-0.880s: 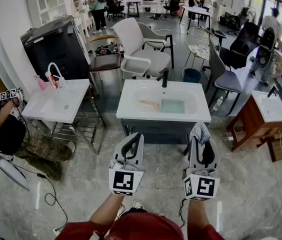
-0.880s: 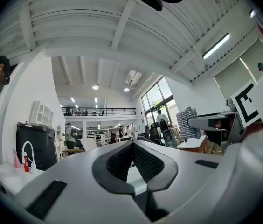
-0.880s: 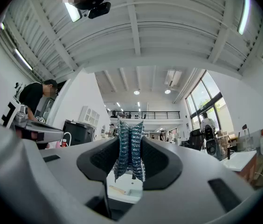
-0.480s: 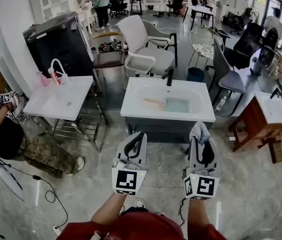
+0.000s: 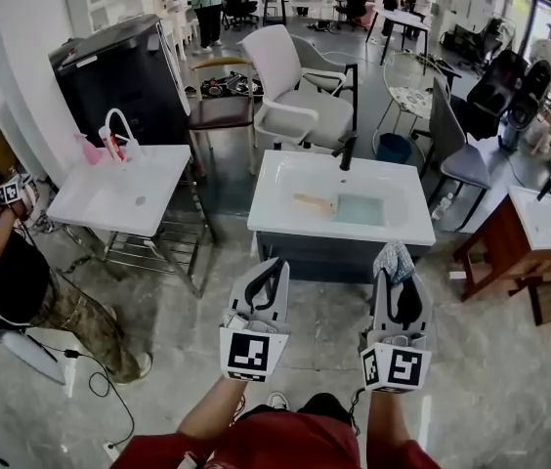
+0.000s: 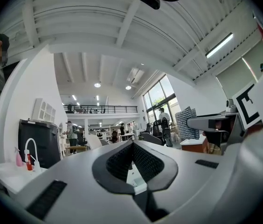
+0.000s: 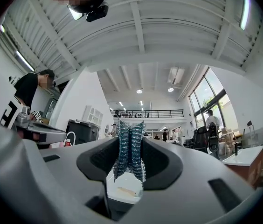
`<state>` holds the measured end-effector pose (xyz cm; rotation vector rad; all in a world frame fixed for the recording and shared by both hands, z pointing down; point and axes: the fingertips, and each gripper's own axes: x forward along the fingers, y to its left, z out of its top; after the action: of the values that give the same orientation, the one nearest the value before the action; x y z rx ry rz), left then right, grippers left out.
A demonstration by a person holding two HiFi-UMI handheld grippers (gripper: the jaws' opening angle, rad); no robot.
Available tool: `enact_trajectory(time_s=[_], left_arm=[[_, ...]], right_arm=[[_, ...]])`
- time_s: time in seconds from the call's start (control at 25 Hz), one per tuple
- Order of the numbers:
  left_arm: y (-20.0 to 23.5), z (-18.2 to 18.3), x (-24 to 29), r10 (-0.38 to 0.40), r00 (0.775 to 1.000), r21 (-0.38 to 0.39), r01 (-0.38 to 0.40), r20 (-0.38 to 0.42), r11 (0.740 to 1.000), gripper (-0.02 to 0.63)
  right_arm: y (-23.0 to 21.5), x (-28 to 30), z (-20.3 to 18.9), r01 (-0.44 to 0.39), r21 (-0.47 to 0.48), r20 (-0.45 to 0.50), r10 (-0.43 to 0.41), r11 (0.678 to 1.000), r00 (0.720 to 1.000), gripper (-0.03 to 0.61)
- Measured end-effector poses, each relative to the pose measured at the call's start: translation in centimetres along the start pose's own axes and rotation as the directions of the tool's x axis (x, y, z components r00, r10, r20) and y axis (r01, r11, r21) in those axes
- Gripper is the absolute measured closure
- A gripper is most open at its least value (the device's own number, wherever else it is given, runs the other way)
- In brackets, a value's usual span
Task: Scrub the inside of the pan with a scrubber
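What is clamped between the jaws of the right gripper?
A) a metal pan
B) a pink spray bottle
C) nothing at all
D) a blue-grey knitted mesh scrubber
D: in the right gripper view, the right gripper has its jaws closed from both sides on the blue-grey knitted mesh scrubber.

Open lab hall — sinks [image 5: 274, 201], chairs [image 5: 300, 115]

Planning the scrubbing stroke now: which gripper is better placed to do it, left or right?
Right. The right gripper is clamped on the mesh scrubber, while the left gripper is shut on nothing. Both hang side by side, short of the white sink.
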<state>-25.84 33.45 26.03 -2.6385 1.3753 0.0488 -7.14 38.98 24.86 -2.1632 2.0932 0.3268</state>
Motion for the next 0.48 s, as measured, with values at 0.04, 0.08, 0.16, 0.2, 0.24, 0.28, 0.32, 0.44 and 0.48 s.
enact_trajectory(time_s=[0.04,0.08,0.16,0.2,0.24,0.28,0.32,0.44,0.48], left_arm=[[0.2,-0.1,0.4,-0.004,1.000,0.012,0.004,0.011,1.000,0.600],[0.3,-0.2,0.7,-0.008,1.000,0.014,0.008,0.012,1.000,0.600],[0.5,-0.5,1.4,-0.014,1.000,0.002,0.014,0.000,1.000,0.600],[0.7,-0.7,1.8,-0.016,1.000,-0.009,0.016,-0.012,1.000,0.600],[0.9,-1.0,2.3,-0.018,1.000,-0.017,0.017,-0.021,1.000,0.600],[1.0,-1.2,2.9,-0.020,1.000,-0.020,0.020,-0.024,1.000,0.600],[1.1,-1.5,3.6,-0.022,1.000,-0.019,0.022,-0.022,1.000,0.600],[1.0,-2.2,5.8,-0.025,0.999,-0.021,0.024,-0.020,0.999,0.600],[0.9,-2.4,6.7,-0.025,0.999,-0.021,0.024,-0.026,0.999,0.600]], right_arm=[[0.0,0.2,-0.2,0.002,0.000,-0.005,-0.002,1.000,1.000,0.414],[0.0,0.5,-0.4,0.005,0.003,-0.012,-0.005,1.000,1.000,0.414],[-0.1,1.0,-0.7,0.011,0.008,-0.027,-0.011,1.000,1.000,0.414],[-0.1,1.3,-1.0,0.012,0.004,-0.030,-0.012,1.000,0.999,0.414],[-0.2,1.9,-1.3,0.010,-0.001,-0.032,-0.010,1.000,0.999,0.414],[-0.3,2.5,-1.6,0.006,-0.006,-0.033,-0.007,1.000,0.999,0.414],[-0.4,3.1,-1.9,0.004,-0.011,-0.036,-0.004,1.000,0.999,0.414],[-1.4,4.9,-3.1,0.003,-0.009,-0.046,-0.004,1.000,0.999,0.414],[-2.0,5.6,-3.4,0.003,-0.003,-0.044,-0.003,1.000,0.999,0.414]])
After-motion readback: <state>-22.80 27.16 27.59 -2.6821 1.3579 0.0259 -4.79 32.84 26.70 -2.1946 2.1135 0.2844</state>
